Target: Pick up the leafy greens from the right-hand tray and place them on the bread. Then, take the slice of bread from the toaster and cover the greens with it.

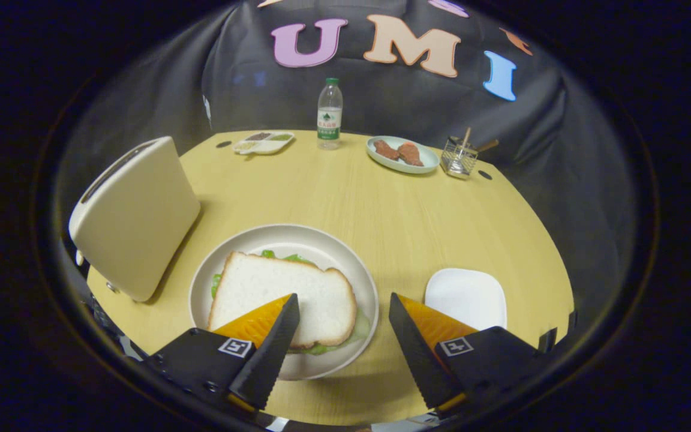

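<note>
Bread (282, 294) already sat over the greens (354, 331) on the plate (297, 237), gripper (343, 327) spread open and empty, so probably just backing away was left.

Forward, downward view over table (345, 198)

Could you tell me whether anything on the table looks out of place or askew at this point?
Nothing stands out. The top bread slice lies flat on the plate, with greens peeking out beneath its edges. The toaster stands beside the plate, and the white tray holds nothing. The gripper is open above the plate, holding nothing.
</note>
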Action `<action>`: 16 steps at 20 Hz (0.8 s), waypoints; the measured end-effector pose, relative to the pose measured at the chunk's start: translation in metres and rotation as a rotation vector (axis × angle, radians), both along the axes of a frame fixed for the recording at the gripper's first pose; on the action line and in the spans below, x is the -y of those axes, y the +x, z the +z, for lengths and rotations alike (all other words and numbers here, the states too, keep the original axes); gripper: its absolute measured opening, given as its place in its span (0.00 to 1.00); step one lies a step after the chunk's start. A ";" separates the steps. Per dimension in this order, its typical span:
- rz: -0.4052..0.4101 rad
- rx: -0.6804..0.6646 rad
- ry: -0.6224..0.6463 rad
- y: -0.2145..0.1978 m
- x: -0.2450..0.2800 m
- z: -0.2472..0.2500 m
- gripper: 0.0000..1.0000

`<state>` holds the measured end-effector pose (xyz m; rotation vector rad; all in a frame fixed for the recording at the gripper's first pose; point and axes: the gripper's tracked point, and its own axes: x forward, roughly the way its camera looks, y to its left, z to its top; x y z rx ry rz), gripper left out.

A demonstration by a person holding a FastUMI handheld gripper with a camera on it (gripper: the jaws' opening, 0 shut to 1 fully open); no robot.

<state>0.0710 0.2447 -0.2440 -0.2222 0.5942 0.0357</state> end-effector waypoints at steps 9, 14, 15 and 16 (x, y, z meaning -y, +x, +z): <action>0.039 0.269 0.131 0.026 -0.018 0.097 0.97; 0.068 0.457 0.200 0.036 -0.021 0.180 0.96; 0.075 0.495 0.220 0.035 -0.021 0.197 0.96; 0.079 0.536 0.238 0.035 -0.020 0.214 0.96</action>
